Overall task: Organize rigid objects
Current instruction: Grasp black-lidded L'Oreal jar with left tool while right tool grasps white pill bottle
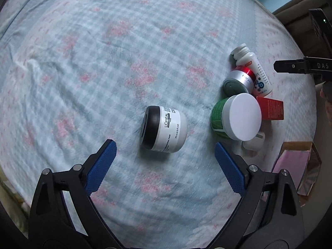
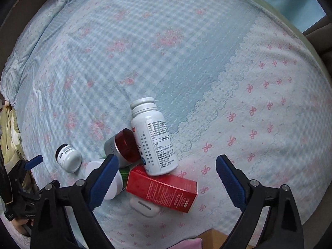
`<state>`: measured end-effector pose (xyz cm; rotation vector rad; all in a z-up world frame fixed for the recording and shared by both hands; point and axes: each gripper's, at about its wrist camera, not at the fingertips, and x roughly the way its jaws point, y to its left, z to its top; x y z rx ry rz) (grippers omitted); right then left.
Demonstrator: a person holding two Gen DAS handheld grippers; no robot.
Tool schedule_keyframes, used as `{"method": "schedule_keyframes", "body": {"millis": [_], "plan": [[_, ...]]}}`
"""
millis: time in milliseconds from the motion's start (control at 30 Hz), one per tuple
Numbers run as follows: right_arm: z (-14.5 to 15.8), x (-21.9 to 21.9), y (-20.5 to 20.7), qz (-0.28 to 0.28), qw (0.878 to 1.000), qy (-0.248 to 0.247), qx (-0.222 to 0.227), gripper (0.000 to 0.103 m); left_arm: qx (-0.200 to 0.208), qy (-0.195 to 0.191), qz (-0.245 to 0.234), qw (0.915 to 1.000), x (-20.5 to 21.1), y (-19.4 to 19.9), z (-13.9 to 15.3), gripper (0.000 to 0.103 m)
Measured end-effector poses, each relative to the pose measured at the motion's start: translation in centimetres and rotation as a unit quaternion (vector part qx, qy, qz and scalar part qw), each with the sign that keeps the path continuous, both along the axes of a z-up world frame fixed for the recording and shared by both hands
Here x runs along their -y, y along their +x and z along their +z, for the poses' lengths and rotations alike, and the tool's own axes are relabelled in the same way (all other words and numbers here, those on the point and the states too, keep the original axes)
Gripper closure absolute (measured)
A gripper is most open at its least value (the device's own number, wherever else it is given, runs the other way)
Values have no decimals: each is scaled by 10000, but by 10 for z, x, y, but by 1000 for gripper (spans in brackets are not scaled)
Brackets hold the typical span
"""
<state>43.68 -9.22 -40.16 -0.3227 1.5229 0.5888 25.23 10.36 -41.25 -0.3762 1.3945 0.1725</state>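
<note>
A white L'Oreal jar with a black lid [image 1: 162, 129] lies on its side on the bedsheet, just beyond my open, empty left gripper [image 1: 164, 161]. It also shows in the right wrist view [image 2: 68, 158]. To its right lies a cluster: a green jar with a white lid [image 1: 236, 117], a silver jar with a red lid [image 1: 238, 81], a white pill bottle [image 1: 252, 70] and a red box [image 1: 269, 108]. My right gripper [image 2: 166, 172] is open and empty, above the red box [image 2: 164, 187], the pill bottle [image 2: 154, 137] and a white earbud case [image 2: 144, 206].
A checked blue and pink bedsheet [image 1: 103, 62] covers the bed. A cardboard box with a pink item [image 1: 294, 166] sits at the bed's right edge. The right gripper's black finger [image 1: 294, 66] shows at the far right of the left wrist view.
</note>
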Motion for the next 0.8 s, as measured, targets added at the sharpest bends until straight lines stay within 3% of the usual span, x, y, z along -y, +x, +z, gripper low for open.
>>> {"method": "schedule_keyframes", "body": {"millis": [200,300,400,533,633,800], "plan": [[-26,-19,9,335,9992,-68,-193,19,-123,13,-18,9999,5,9,-23,13],[-34,-29,10,638,9976,-172,-208,29,-171,-99,63,9998,3,12,-34,19],[-40,-36,7,920,9952,-262,-220,32,-228,-174,125,9995,2,14,-43,28],[-47,-44,4,1215,9917,-351,-245,37,-236,-190,161,9994,1,16,-50,30],[-52,-48,6,1238,9912,-361,-299,38,-285,-197,175,9992,0,17,-55,41],[-62,-47,21,1052,9925,-294,-552,40,-325,-109,129,9993,5,20,-59,47]]}}
